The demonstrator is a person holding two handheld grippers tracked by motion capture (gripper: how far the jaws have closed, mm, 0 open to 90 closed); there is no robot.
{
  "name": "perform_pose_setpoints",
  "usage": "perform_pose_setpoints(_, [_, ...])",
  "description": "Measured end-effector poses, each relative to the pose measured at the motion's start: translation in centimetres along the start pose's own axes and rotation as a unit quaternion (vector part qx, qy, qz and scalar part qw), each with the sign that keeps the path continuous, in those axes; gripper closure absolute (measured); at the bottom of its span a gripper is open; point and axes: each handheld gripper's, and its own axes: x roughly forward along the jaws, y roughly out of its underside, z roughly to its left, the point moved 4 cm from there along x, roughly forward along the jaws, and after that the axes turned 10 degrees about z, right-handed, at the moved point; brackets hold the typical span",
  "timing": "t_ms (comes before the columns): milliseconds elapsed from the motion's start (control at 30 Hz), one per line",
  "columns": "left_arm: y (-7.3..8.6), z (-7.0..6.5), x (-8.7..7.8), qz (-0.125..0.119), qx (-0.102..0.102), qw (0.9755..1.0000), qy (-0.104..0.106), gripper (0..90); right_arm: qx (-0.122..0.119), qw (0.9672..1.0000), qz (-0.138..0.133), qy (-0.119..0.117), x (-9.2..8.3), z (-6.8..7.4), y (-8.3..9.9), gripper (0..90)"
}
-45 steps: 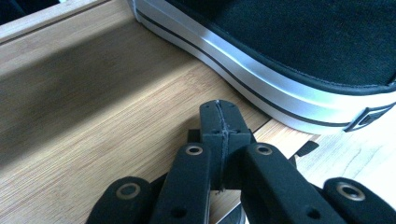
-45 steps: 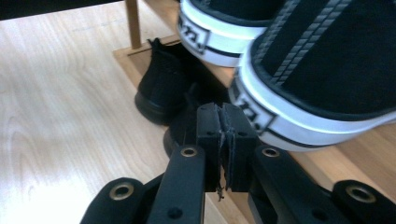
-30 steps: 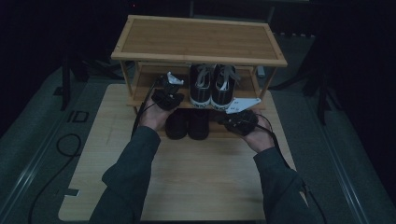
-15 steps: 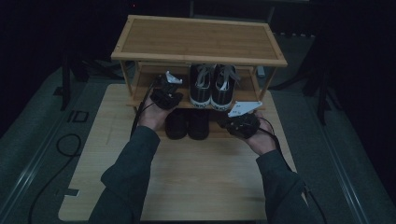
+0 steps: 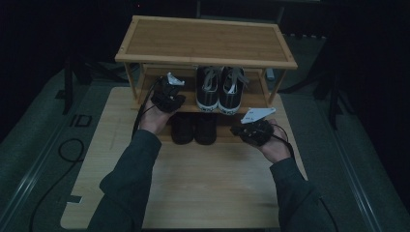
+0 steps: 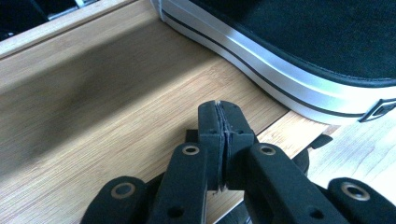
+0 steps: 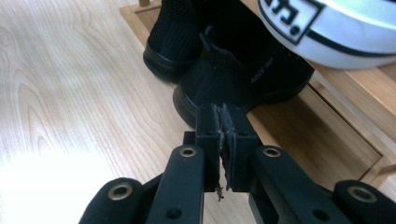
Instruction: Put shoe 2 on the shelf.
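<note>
Both claws closed, nothing between the jaws. In my left gripper view the left claw (image 6: 225, 122) has its pads pressed flat together, hovering over the middle shelf (image 6: 107, 107) of the shoe rack (image 5: 208, 41). The white-soled sneaker (image 6: 299, 51) sits just beyond the tips, near but not touching.

From the high view, the left claw (image 5: 167, 94) is at the left end of that shelf, beside the pair of lace-up sneakers (image 5: 220, 89). The right claw (image 5: 251, 129) is lower, off the rack's right front corner, above the wooden counter (image 5: 193, 188).

Right gripper view: the right claw (image 7: 224, 123) also has pad against pad, pointing at the pair of black shoes (image 7: 219, 60). They stand on the lowest level of the rack, heels toward the counter (image 7: 70, 93). The nearer shoe's heel is just past the tips; I can't tell whether they touch. The sneaker heel (image 7: 336, 23) overhangs from the shelf above.
</note>
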Motion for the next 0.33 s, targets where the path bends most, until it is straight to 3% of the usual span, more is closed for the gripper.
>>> perform_pose_setpoints(333, [0.3,0.2,-0.6,-0.003,0.002,1.0000,-0.001,88.6,0.013,0.9999,0.009,-0.003,0.0,-0.2,1.4,86.3])
